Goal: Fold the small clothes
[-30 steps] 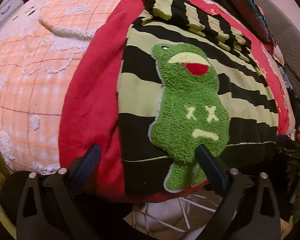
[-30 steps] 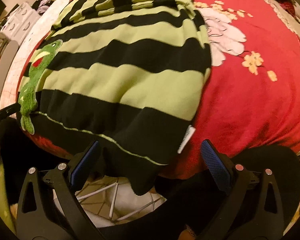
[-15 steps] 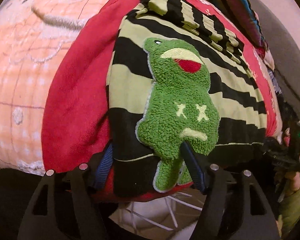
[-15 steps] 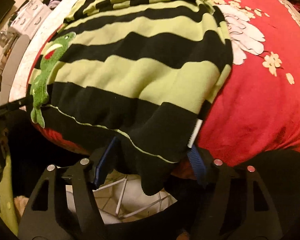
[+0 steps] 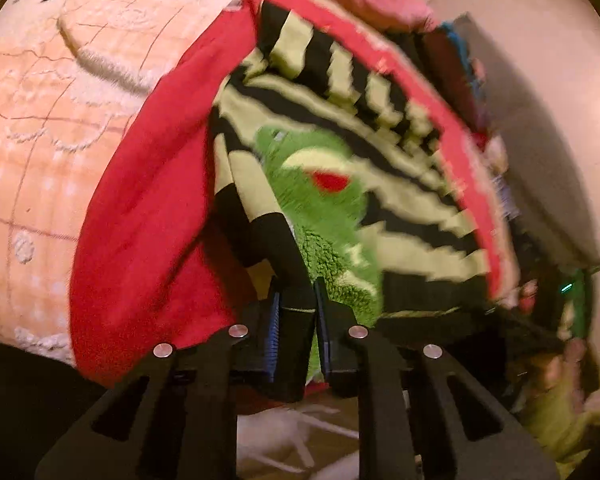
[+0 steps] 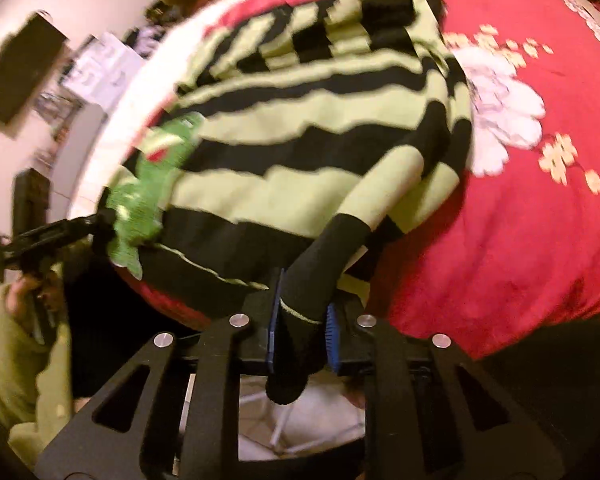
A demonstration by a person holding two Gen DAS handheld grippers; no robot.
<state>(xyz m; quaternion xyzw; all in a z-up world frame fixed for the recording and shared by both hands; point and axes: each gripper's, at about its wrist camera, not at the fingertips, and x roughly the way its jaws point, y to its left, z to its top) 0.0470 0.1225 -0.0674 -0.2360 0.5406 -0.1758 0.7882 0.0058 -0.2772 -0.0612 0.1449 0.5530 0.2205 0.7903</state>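
Observation:
A small sweater (image 5: 404, 184) with black and pale green stripes and a fuzzy green frog patch (image 5: 324, 208) lies on a red blanket (image 5: 140, 220). My left gripper (image 5: 296, 292) is closing, and its pads pinch the black hem at the corner beside the frog, which is lifted and bunched. In the right wrist view the sweater (image 6: 300, 128) spreads away from me. My right gripper (image 6: 302, 292) is also closing, its pads pressed on the opposite black hem corner, which is pulled up into a ridge. The left gripper (image 6: 60, 232) shows there at the frog patch (image 6: 148, 184).
The red blanket (image 6: 520, 240) has white and yellow flowers to the right of the sweater. A peach quilt (image 5: 40, 120) lies to the left. A person's hand and green sleeve (image 6: 24, 320) hold the left tool. Pale floor and a white frame show below the bed edge.
Both grippers went from wide open to closed on the sweater's bottom hem corners. Both corners have lifted off the blanket, and the fabric is bunched up.

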